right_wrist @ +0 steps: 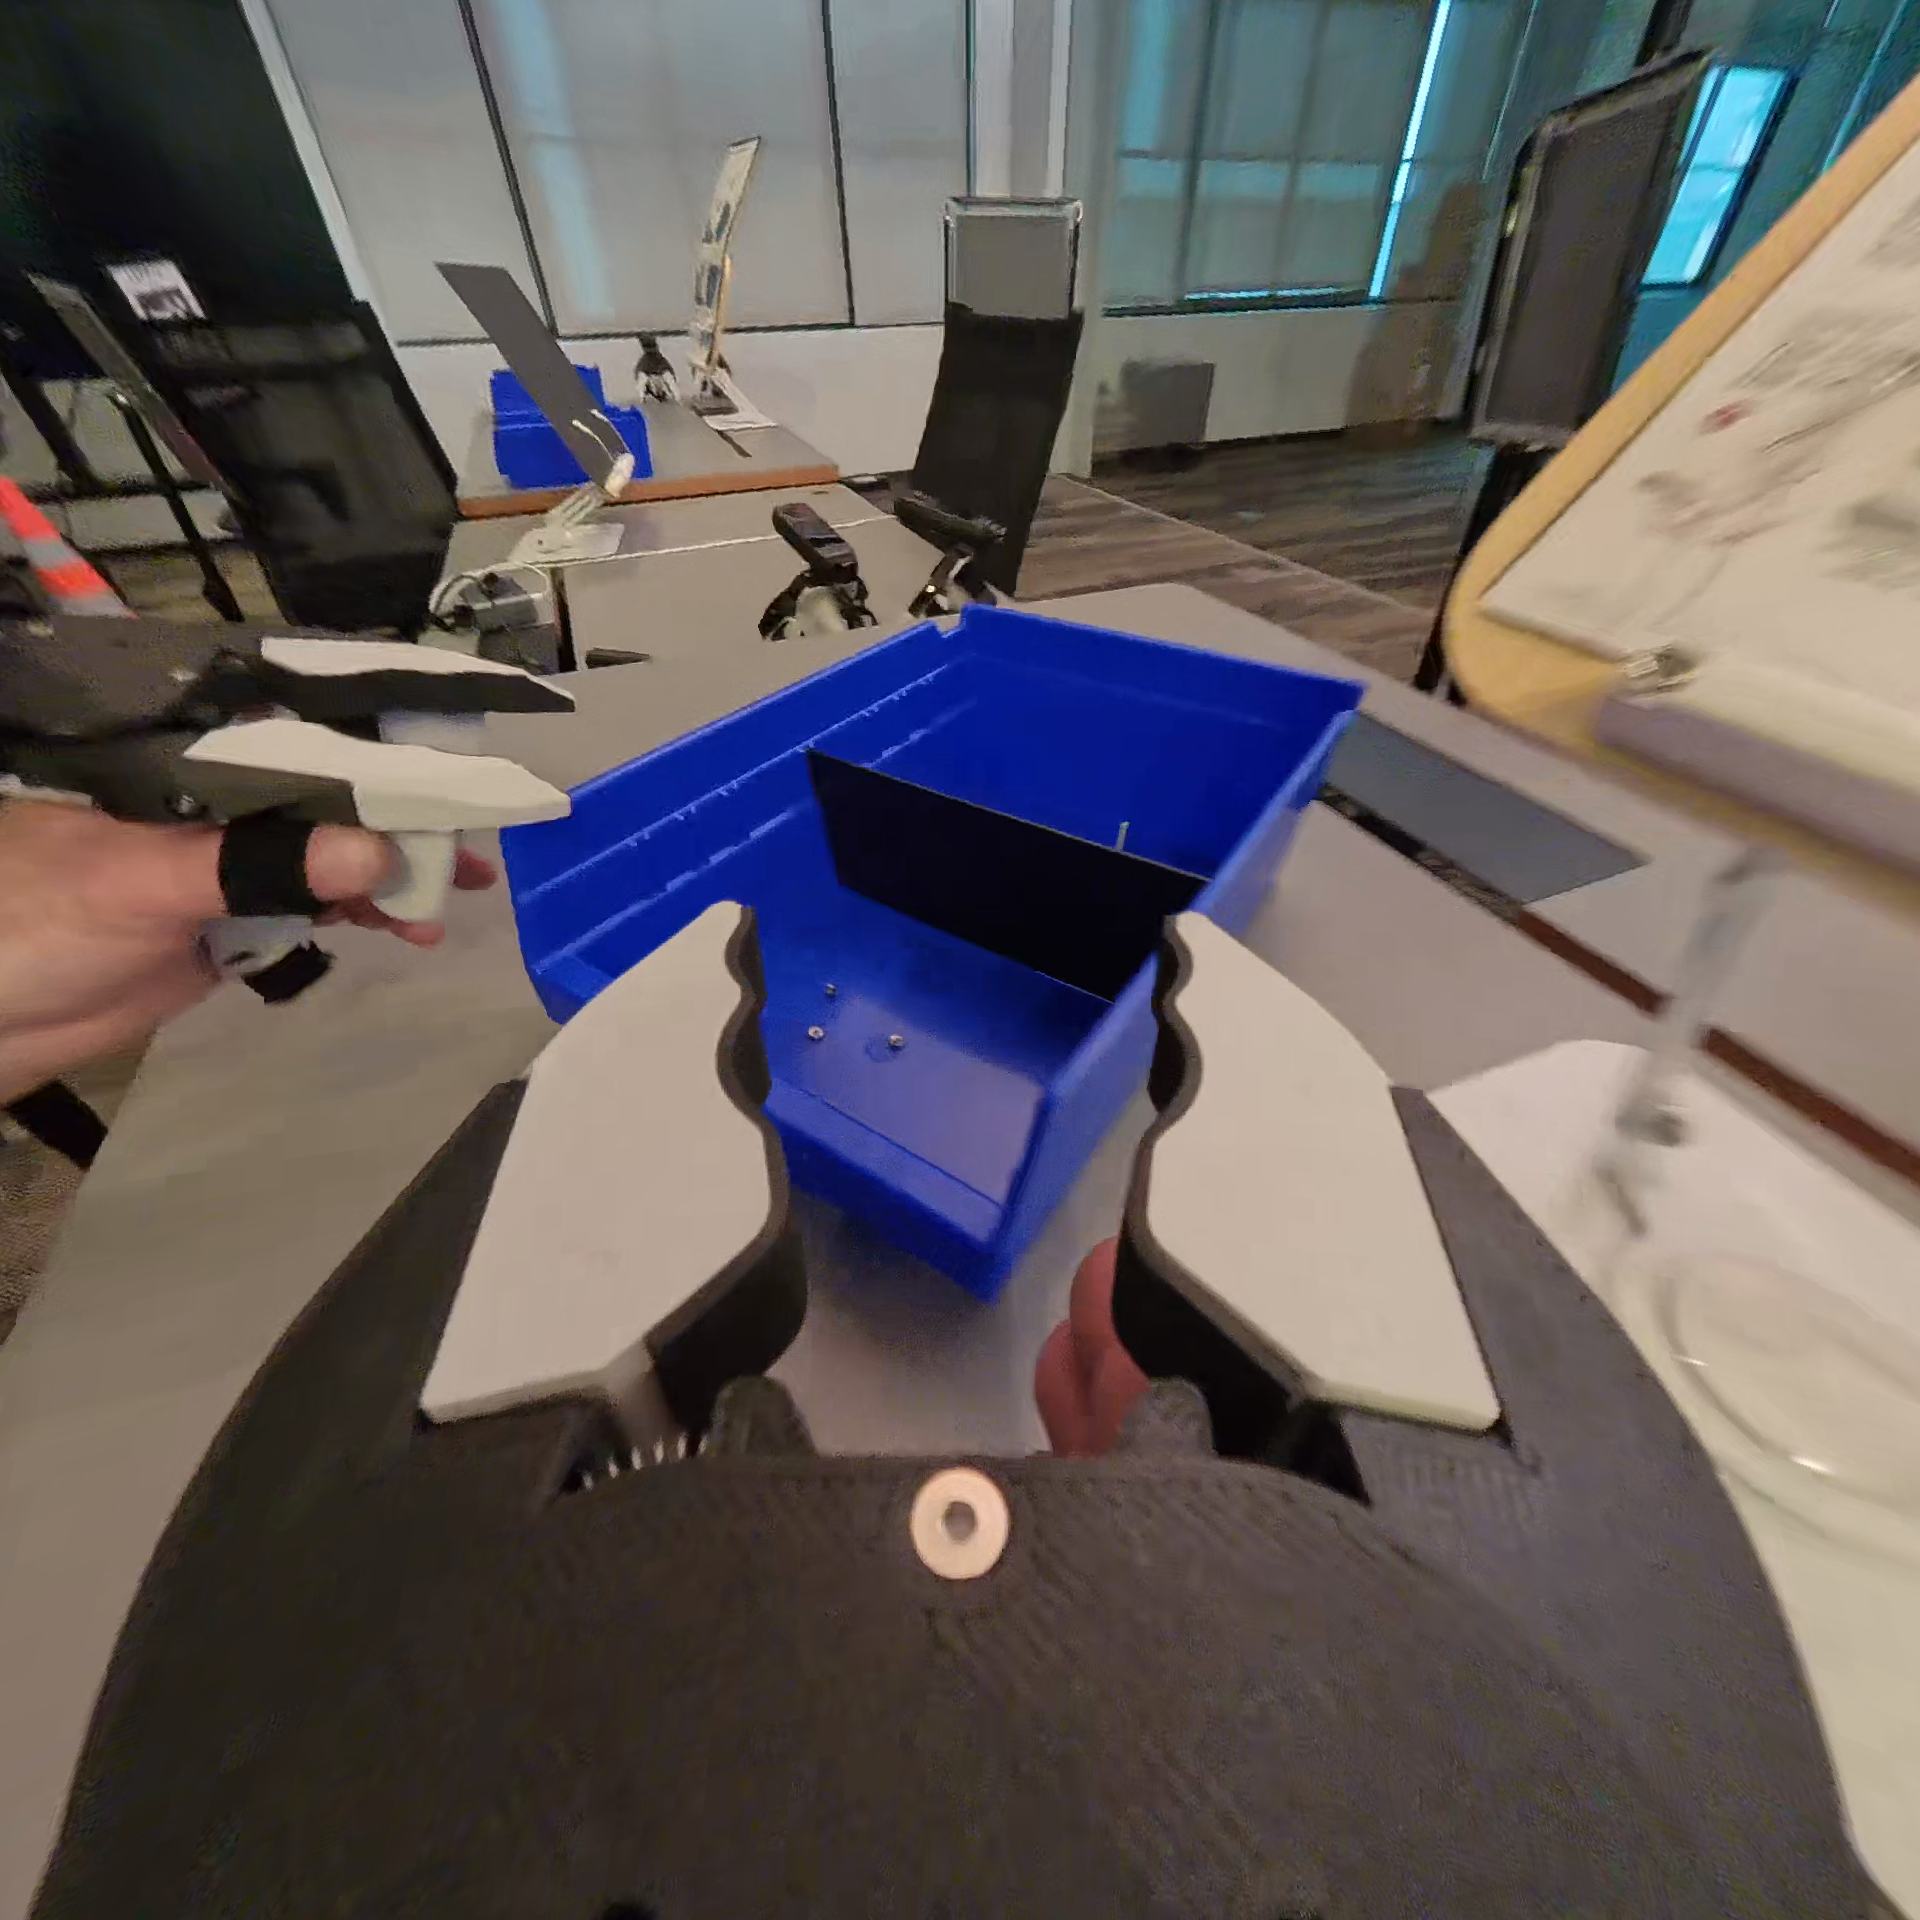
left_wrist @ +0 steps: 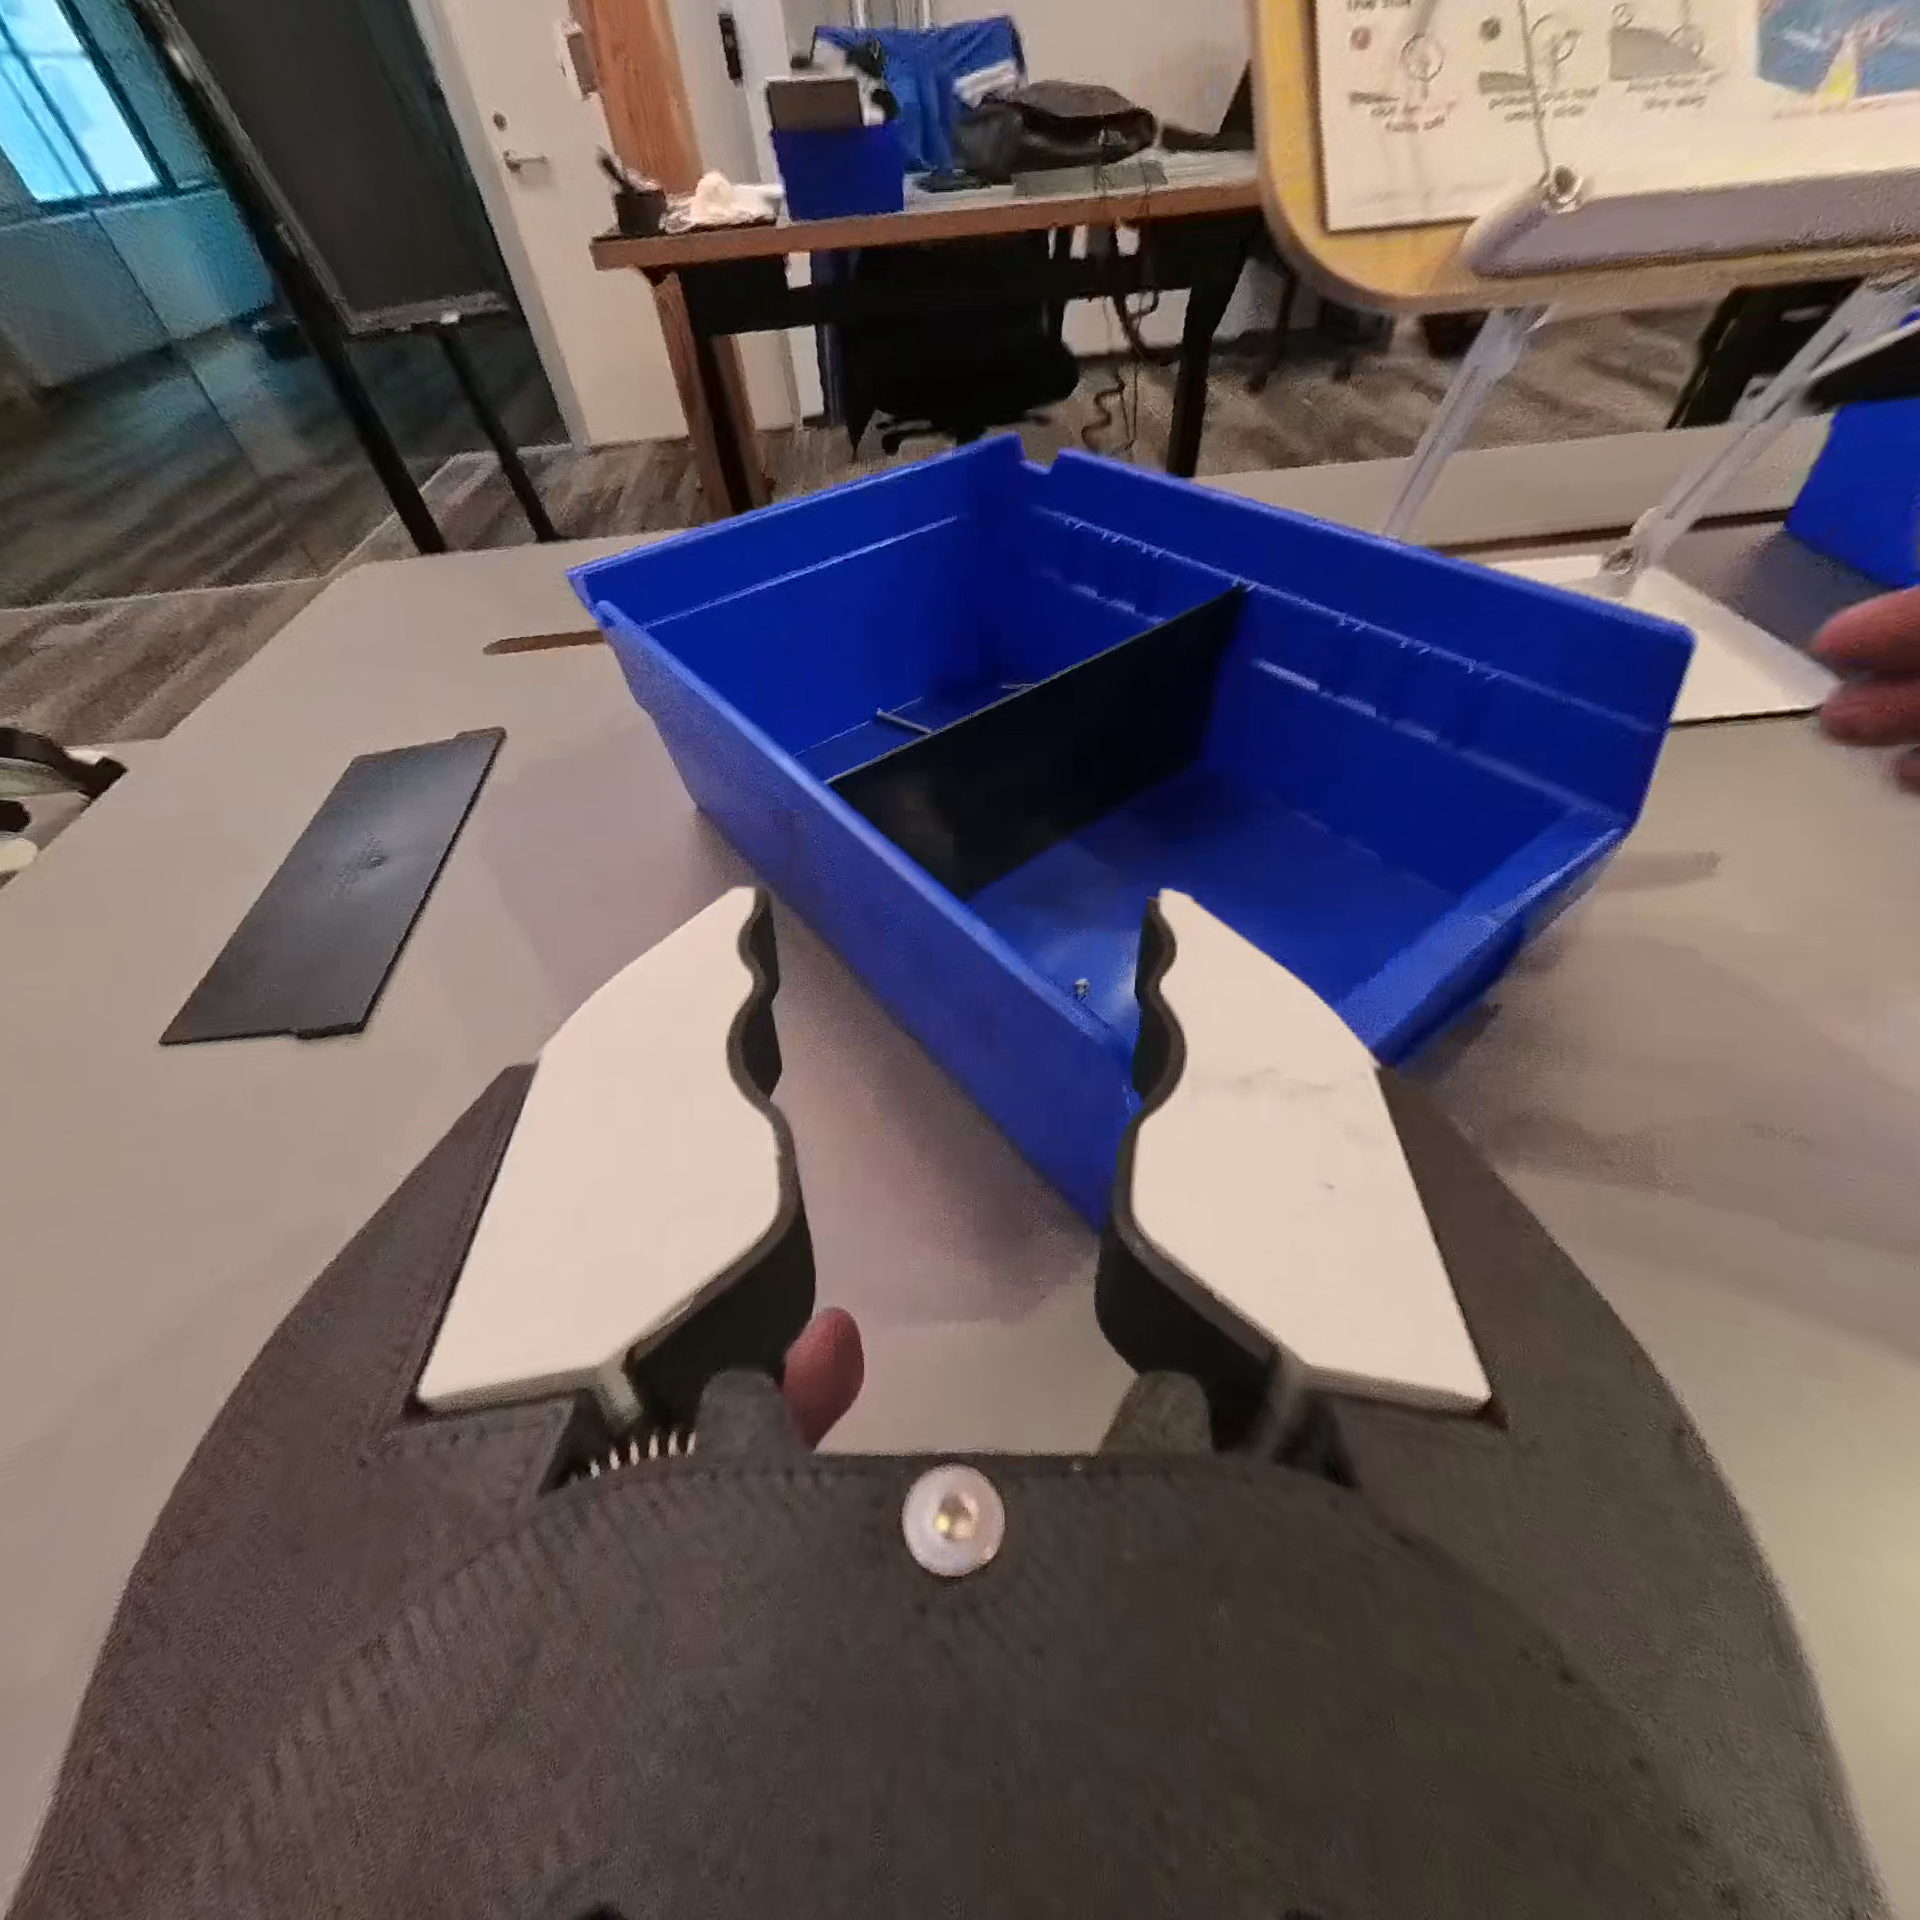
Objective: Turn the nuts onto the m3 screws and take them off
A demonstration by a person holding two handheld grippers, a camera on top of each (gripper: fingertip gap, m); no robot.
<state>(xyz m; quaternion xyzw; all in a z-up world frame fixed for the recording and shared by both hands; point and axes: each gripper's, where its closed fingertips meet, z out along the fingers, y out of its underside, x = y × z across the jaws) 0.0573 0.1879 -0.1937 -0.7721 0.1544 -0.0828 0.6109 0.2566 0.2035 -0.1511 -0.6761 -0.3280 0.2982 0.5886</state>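
Left wrist view: left tongs gape wide and empty above the table; one nut lies between their tips in the blue bin.

Right wrist view: right tongs gape empty; three nuts lie just beyond, screw behind the black divider.

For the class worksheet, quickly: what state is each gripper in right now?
Left gripper: jaws open, holding nothing, near the blue bin.
Right gripper: jaws open, holding nothing, facing the bin's nuts.
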